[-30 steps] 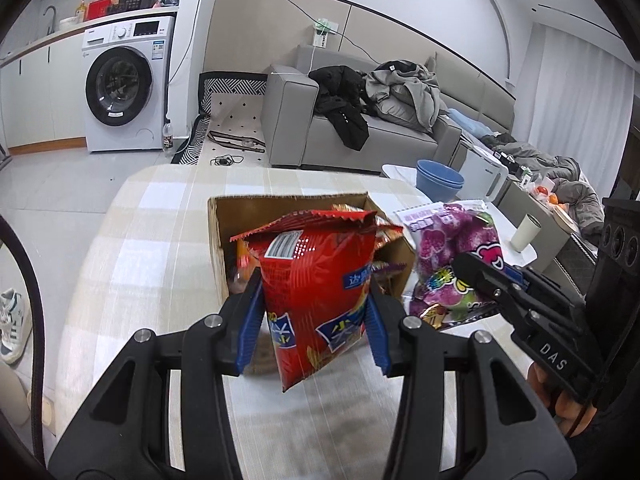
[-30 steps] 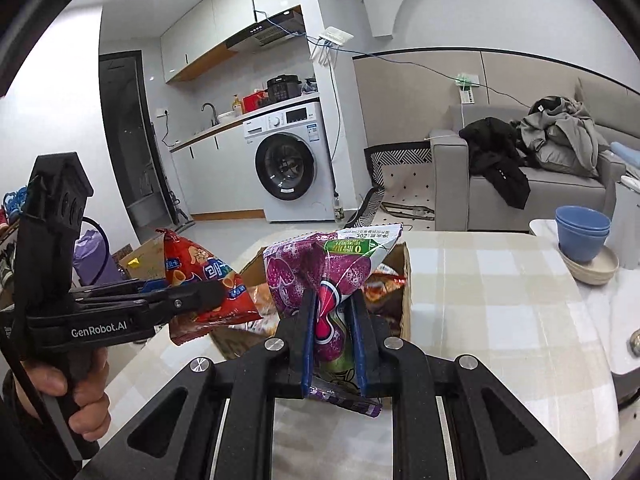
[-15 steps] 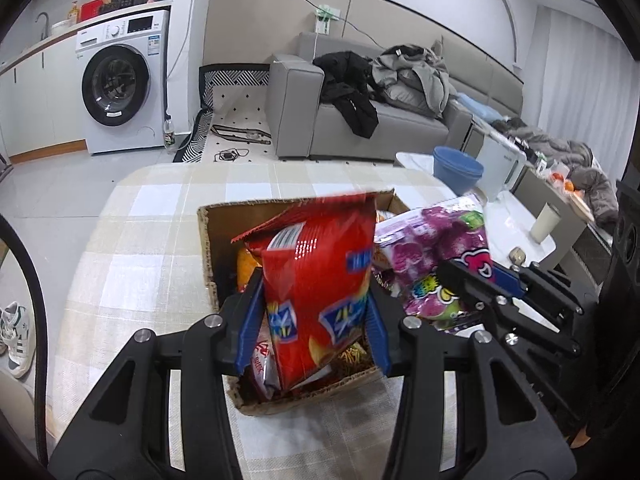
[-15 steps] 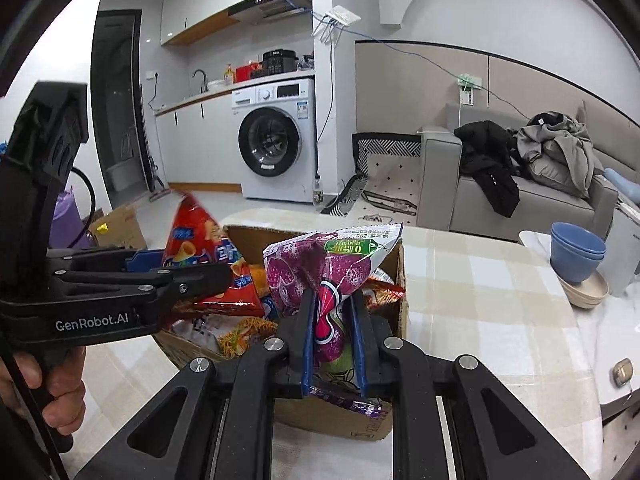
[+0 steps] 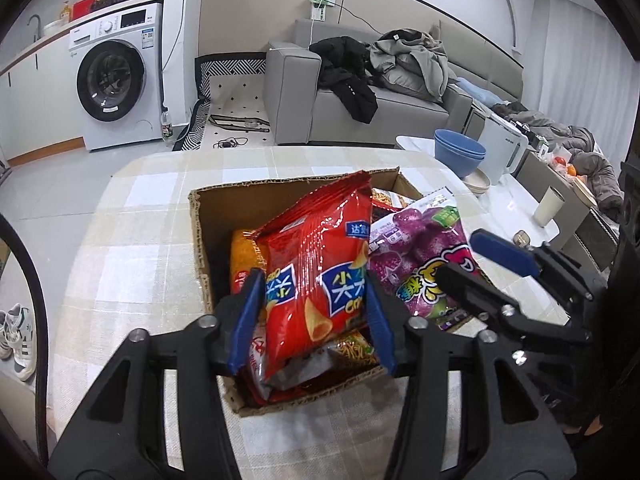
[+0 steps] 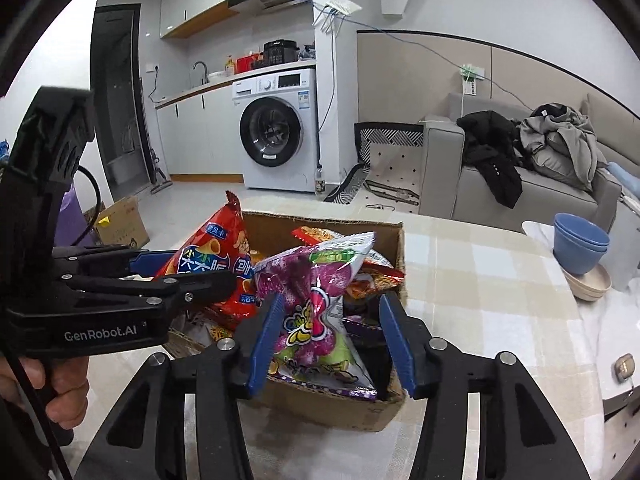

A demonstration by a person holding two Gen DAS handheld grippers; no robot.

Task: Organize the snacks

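An open cardboard box point(image 5: 288, 186) of snack packets sits on the checked tablecloth. A red chip bag point(image 5: 320, 248) stands in it, resting on other packets. My left gripper point(image 5: 314, 280) has its blue pads against the bag's two sides, and its jaws are opening. A purple candy bag point(image 6: 316, 280) leans in the box's right side. My right gripper point(image 6: 330, 304) is opening around it, with a clear gap at the right pad. In the right wrist view the left gripper point(image 6: 200, 270) reaches in from the left, with the red bag point(image 6: 208, 256) between its fingers.
Stacked blue bowls point(image 5: 460, 152), a white kettle point(image 5: 500, 152) and a paper cup point(image 5: 550, 210) stand on the white table to the right. The checked cloth point(image 5: 140, 240) lies left of the box. A person's hand point(image 6: 60, 392) holds the left gripper's handle. Beyond are a sofa and a washing machine.
Both grippers came forward and down, lowering the red and purple bags into the box. The right jaws have spread off the purple bag. The left pads have hardly widened.
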